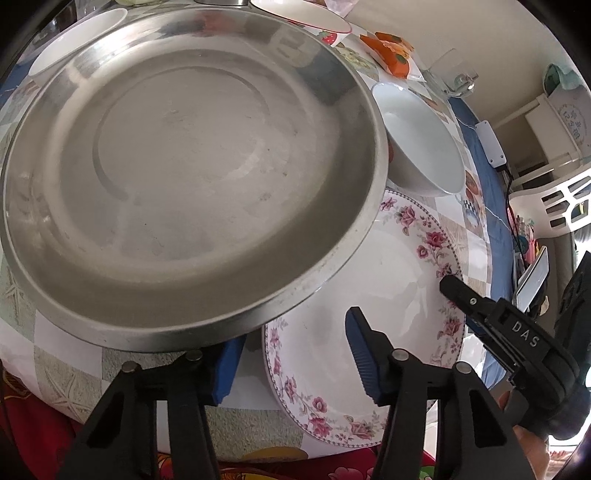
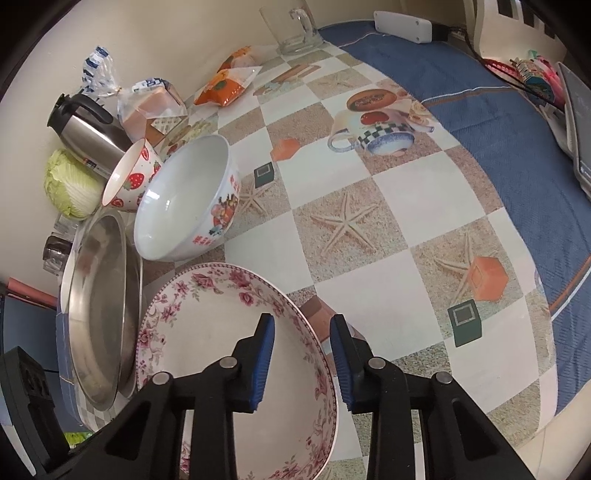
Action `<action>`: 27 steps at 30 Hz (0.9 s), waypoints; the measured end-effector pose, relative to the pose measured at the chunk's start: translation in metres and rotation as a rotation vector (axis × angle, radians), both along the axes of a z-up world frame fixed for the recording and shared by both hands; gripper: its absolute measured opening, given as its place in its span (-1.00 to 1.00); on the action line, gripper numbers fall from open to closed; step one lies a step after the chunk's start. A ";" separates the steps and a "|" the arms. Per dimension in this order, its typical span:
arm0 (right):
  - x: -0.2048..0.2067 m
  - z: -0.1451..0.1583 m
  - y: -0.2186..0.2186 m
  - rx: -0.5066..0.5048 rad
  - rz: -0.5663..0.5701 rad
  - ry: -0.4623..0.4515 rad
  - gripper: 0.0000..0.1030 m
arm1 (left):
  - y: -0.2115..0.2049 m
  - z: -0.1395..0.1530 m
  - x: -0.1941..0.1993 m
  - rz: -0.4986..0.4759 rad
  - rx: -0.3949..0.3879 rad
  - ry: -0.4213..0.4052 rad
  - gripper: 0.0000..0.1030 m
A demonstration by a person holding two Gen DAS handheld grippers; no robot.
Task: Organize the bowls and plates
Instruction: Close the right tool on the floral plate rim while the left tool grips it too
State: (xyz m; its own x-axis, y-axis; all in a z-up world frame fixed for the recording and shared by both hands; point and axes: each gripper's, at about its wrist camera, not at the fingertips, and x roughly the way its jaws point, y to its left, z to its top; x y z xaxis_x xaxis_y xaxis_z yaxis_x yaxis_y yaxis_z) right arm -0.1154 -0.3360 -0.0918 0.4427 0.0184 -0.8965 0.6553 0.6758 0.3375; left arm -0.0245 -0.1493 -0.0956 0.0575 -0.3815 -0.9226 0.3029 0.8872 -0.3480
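A big steel plate (image 1: 192,177) lies on the table, its right edge over a floral-rimmed white plate (image 1: 369,280). My left gripper (image 1: 295,358) is open; its left finger is under the steel plate's near rim, its right finger over the floral plate. My right gripper (image 2: 301,354) is open and straddles the floral plate's (image 2: 221,332) right rim, one finger inside, one outside. It shows in the left wrist view (image 1: 458,291). A white bowl (image 1: 421,140) stands behind the floral plate; it has a printed side (image 2: 188,199). A strawberry bowl (image 2: 133,177) stands further back.
Steel plate (image 2: 99,314) is left of the floral plate. A steel flask (image 2: 85,129), cabbage (image 2: 70,184), bagged bread (image 2: 151,103), orange snack packets (image 2: 225,85) and a glass mug (image 2: 291,29) line the wall. Another white dish (image 1: 74,37) lies beyond the steel plate.
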 end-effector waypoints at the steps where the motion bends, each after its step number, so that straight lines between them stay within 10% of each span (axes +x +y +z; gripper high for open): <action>1: 0.000 -0.001 0.000 0.003 0.002 -0.002 -0.36 | 0.000 0.000 0.000 -0.002 0.001 0.000 0.08; 7: -0.001 -0.006 -0.003 0.022 0.004 -0.003 -0.35 | -0.005 0.001 0.000 -0.011 0.011 -0.014 0.05; 14: -0.004 -0.007 -0.005 0.025 0.005 -0.017 -0.53 | -0.003 -0.002 0.002 0.011 0.014 -0.016 -0.55; 27: -0.032 -0.008 -0.028 0.060 -0.090 -0.037 -0.53 | -0.021 -0.005 -0.002 -0.076 -0.043 -0.004 -0.68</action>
